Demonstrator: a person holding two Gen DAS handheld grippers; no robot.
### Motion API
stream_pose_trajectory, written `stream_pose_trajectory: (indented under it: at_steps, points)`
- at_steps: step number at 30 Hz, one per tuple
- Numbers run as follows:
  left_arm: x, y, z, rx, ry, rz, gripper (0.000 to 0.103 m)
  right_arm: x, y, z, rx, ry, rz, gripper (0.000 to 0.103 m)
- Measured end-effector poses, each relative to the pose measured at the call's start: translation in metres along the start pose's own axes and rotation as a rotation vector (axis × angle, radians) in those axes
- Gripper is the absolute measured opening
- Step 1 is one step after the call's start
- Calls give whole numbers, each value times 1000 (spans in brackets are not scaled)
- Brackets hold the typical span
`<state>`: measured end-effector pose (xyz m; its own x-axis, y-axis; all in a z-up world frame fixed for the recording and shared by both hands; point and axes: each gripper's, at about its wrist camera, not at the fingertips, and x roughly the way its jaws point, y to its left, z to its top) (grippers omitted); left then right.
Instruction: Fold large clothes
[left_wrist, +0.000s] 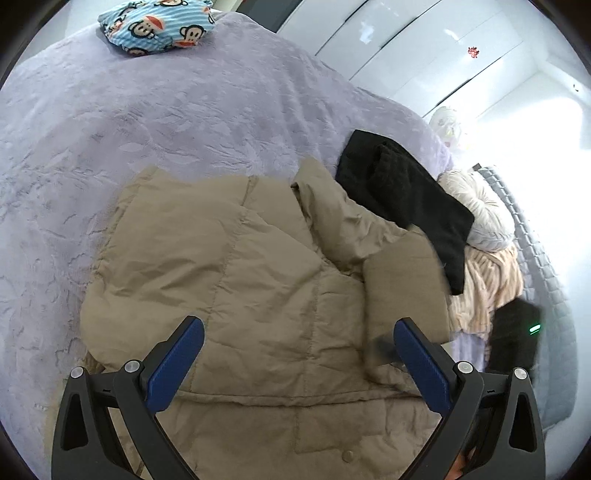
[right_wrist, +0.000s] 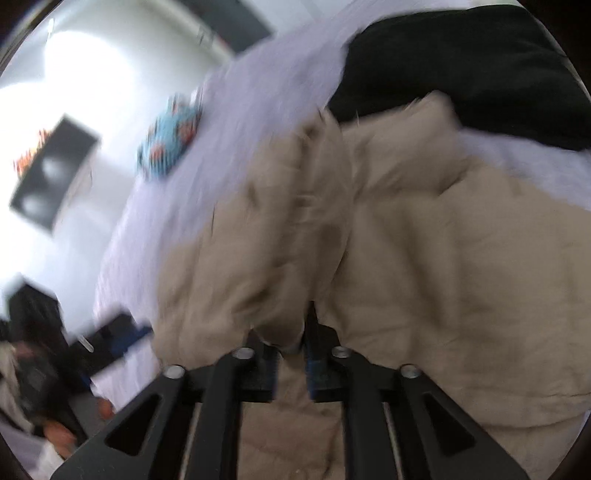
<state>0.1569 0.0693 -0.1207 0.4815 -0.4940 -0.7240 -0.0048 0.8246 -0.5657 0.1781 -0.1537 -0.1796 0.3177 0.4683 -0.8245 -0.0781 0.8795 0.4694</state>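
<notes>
The tan quilted puffer jacket (left_wrist: 236, 266) lies spread on the lilac plush bedspread (left_wrist: 110, 147), partly folded: one padded sleeve (left_wrist: 402, 295) is laid across its body towards the right edge, and a snap button shows near the hem.

The left tongs (left_wrist: 295, 365) hang above the jacket's lower half with the blue pads wide apart and nothing between them.

In the right wrist view, which is blurred, the right tongs (right_wrist: 290, 365) sit low against a bunched ridge of the jacket (right_wrist: 406, 258). The jaws stand partly apart with a tongue of tan cloth in the gap; whether the pads press on it cannot be told.

The step in hand looks like the end of a sleeve fold, with the cloth being let go. The next move probably calls for both tongs to take hold of the hem or a side edge and bring it over in an even fold; the puffy filling is likely to spring back, so it may need pressing flat.

Around it lie a black knitted garment (left_wrist: 406, 199), a cream ribbed knit (left_wrist: 484, 218) and a peach striped cloth (left_wrist: 487, 288), heaped at the bed's right edge. A blue monkey-print bundle (left_wrist: 159, 26) sits at the far side. No containers are in view.
</notes>
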Motion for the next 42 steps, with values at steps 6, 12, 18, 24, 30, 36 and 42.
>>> stream_pose_trajectory:
  at_steps: [6,12,18,24,30,36,42]
  points:
    - [21,-9,-3,-4,73,-95,103,-9,-7,-37,10,27,-20,85]
    - [59,-12,-5,-19,141,-81,103,-77,-113,-79,307,-47,-53,85]
    - [97,-26,-7,-17,215,-67,30,-116,-211,-107,645,-156,30,71]
    - [80,-30,-26,-5,179,-46,14,-124,-236,-90,700,-245,-35,8]
    - [78,-7,-47,22,194,53,14,-92,-217,-80,558,-164,-116,8]
    - [54,-12,-45,115,157,166,24,-93,-226,-92,584,-174,-92,8]
    - [14,-14,-31,154,98,212,24,-123,-207,-101,511,-104,-113,38]
